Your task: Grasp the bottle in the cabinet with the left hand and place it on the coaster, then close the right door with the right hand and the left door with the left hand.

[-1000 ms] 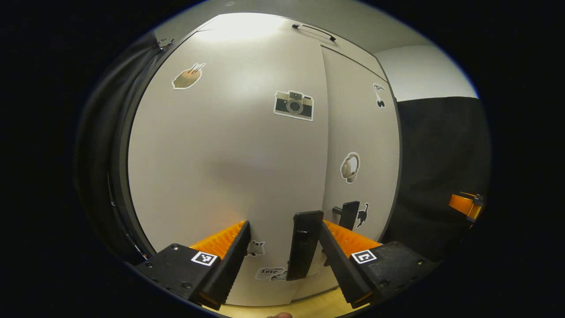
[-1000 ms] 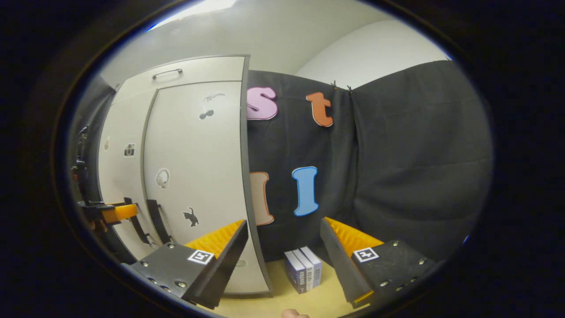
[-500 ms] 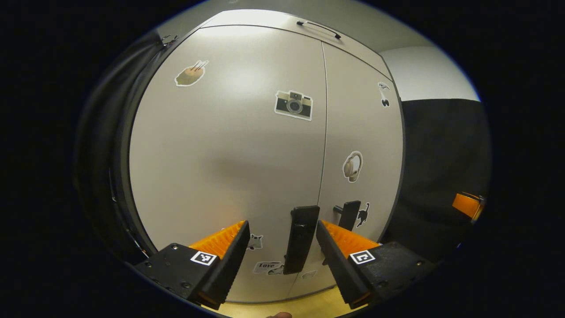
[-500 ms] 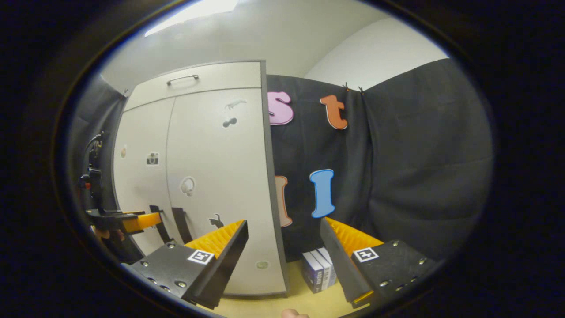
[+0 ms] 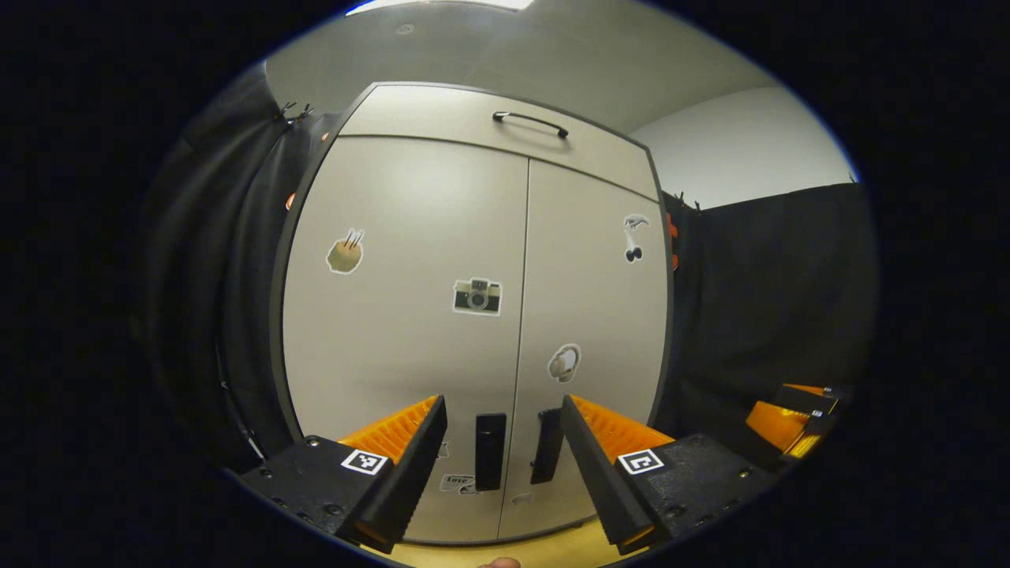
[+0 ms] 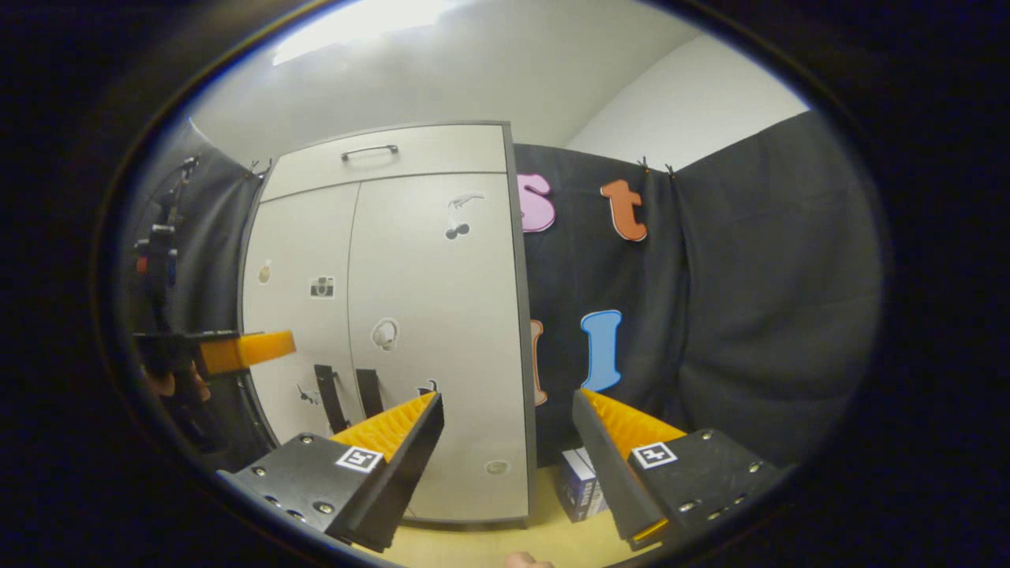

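Now both pale grey flat-fronted cabinet doors, the left door (image 5: pixel 402 315) and the right door (image 5: pixel 588 315), sit flush, their black bar handles (image 5: pixel 490 451) side by side. The left gripper (image 5: pixel 499 450) hangs in front of the seam with its fingers spread wide and empty, clear of the handles. The right gripper (image 6: pixel 509 450) is likewise wide apart and holds nothing, off to the right of the cabinet near a stack of blue boxes (image 6: pixel 582 485) on the wooden tabletop (image 6: pixel 473 544).

I cannot see the bottle or coaster, so their placement cannot be checked.

Risk from here looks small: a careless forward swing could catch a handle and pull a door ajar.

Compared with a second ago, the left door has swung flush and the left gripper has drawn well back from it.
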Available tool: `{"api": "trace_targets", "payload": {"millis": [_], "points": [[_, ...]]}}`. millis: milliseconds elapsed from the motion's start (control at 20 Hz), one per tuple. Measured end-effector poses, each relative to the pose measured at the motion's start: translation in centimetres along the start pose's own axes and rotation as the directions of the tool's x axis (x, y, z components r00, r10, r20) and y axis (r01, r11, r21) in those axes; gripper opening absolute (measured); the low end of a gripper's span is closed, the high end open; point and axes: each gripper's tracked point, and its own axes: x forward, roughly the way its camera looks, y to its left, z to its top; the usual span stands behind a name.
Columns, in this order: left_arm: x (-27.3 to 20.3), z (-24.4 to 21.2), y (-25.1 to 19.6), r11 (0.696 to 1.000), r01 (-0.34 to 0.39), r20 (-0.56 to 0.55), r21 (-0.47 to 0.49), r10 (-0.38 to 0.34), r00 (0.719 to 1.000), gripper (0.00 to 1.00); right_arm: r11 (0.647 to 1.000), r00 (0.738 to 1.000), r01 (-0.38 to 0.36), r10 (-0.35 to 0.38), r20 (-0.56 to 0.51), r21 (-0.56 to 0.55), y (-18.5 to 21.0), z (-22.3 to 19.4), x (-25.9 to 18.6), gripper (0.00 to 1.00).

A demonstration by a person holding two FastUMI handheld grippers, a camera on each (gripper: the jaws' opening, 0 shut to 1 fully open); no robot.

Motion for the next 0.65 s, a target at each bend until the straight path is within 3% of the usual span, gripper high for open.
{"api": "trace_targets", "payload": {"millis": [650], "points": [[-0.4,-0.6,-2.3,0.998,0.049,-0.017,0.036,-0.048,0.999,0.90,1.000,1.000,0.012,-0.011,0.026,-0.015,-0.9,0.6,-1.6,0.99]]}}
